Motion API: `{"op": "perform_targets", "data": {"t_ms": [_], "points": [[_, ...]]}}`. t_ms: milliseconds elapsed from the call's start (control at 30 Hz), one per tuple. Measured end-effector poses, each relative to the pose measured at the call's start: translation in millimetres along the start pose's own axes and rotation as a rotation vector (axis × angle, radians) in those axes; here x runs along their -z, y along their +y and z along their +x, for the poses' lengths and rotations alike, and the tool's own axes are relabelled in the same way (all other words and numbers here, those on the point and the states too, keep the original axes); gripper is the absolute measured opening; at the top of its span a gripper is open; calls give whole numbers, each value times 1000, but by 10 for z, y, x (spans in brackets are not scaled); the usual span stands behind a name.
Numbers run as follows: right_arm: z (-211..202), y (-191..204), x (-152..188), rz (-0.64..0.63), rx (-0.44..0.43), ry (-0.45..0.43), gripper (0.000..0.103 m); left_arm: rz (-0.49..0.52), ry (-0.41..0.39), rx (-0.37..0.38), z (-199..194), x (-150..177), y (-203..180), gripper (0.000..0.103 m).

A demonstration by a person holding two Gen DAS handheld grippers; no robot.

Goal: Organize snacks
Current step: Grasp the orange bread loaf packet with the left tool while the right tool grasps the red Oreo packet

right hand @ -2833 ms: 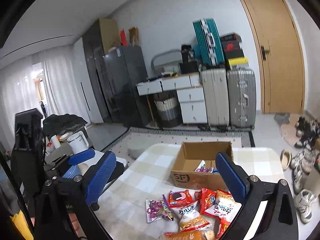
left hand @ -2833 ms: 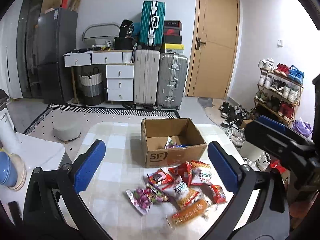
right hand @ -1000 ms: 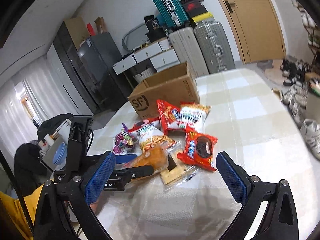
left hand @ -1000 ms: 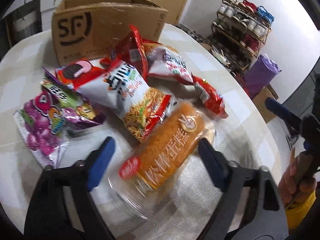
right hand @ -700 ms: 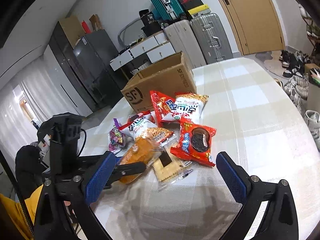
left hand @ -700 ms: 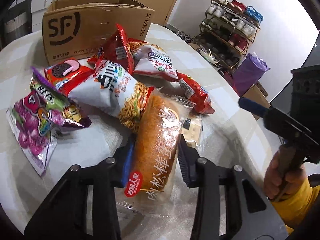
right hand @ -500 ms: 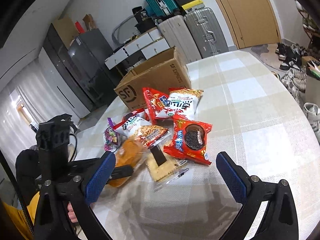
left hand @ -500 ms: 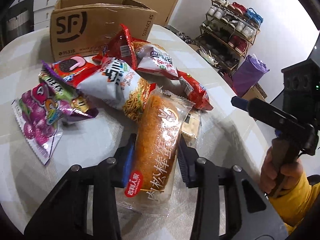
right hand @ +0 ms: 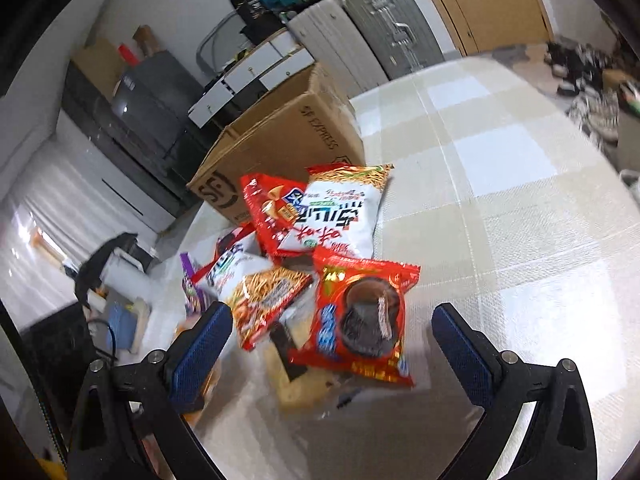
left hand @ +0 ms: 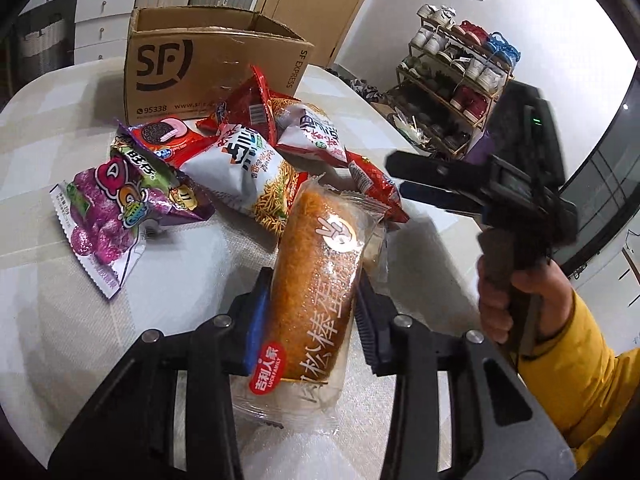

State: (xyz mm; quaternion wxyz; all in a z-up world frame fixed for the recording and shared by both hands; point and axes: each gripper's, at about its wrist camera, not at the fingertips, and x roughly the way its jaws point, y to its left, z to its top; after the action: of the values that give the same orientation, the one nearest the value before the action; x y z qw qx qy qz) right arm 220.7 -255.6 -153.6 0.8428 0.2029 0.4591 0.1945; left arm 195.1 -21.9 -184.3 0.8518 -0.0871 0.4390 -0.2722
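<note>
My left gripper (left hand: 313, 280) is shut on an orange cake roll (left hand: 320, 264) in clear wrap, held just above the checked table (left hand: 48, 312). Beyond it lie a purple candy pack (left hand: 104, 208), a white noodle snack bag (left hand: 244, 164) and other red packs, in front of the open cardboard box (left hand: 208, 68). My right gripper (right hand: 332, 316) hovers low over a red cookie pack (right hand: 360, 320). Its jaws are closing, with the pack between them and the pads clear of it. A cracker pack (right hand: 300, 392) lies partly under the cookie pack.
A hand in a yellow sleeve (left hand: 576, 360) holds the right gripper (left hand: 400, 176) at the table's right edge. A shoe rack (left hand: 460, 76) stands beyond that edge. Suitcases (right hand: 360, 36) and white drawers (right hand: 248, 76) stand behind the box (right hand: 288, 136).
The left jaws closed on the cake roll and raised it slightly. The right gripper came down and closer over the red cookie pack, rolling a little.
</note>
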Motion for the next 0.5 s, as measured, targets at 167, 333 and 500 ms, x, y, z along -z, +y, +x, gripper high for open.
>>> {"op": "perform_targets", "data": {"t_ms": [167,333,500], "points": [[178,-102,-68,56,-29,42,73,-20,-17,-12,-97,30,45,35],[182,-32,-52,23,55,53,46,-25,-41,-18,-241,16,32,35],[115,-12,26,5,74,46,43,-16,-73,-20,-453,26,-21,35]]}}
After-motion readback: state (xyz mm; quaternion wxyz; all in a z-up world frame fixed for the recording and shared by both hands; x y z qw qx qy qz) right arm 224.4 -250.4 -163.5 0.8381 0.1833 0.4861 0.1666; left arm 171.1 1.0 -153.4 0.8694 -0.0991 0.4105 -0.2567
